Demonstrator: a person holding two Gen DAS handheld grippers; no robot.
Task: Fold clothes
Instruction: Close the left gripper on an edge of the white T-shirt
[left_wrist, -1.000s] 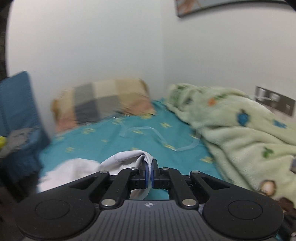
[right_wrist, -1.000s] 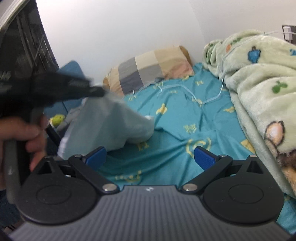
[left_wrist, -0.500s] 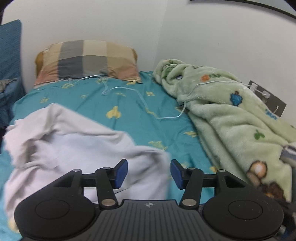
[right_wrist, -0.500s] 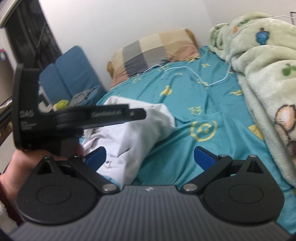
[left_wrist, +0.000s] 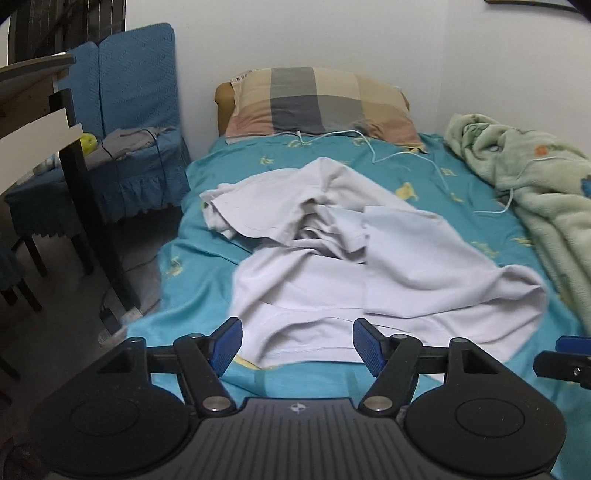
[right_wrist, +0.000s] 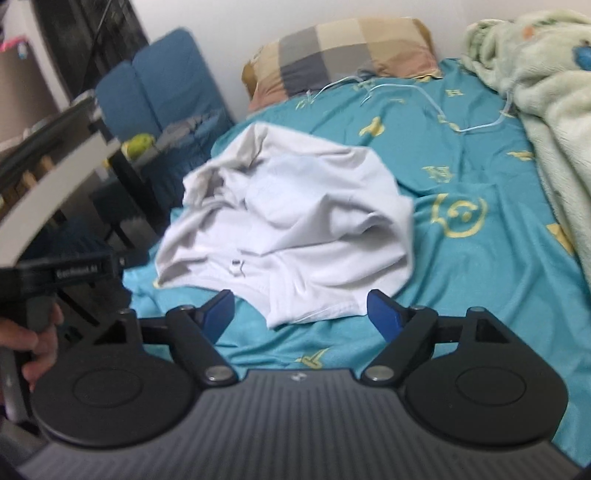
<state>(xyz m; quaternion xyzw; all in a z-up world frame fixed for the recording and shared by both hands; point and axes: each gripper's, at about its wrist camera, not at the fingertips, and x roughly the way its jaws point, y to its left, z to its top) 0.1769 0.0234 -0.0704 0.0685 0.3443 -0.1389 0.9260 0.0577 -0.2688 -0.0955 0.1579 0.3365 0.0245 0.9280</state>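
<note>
Lying crumpled on the bed (left_wrist: 207, 280), the white shirt (left_wrist: 369, 266) is waiting to be spread out; folding proper is not yet starting. The left gripper (left_wrist: 297, 345) is hovering over the near hem, its fingers having just been opening, now standing wide with nothing pressed between them. The right gripper (right_wrist: 301, 314) is hanging over the same hem, its fingers having just been closing a little yet gaping wide, empty too. Next, I'd say, each is needing to pinch a hem corner and pull the cloth flat. The right view is showing the person's hand (right_wrist: 35, 343) gripping the left tool's handle; the left view is catching only a right fingertip at its edge.
</note>
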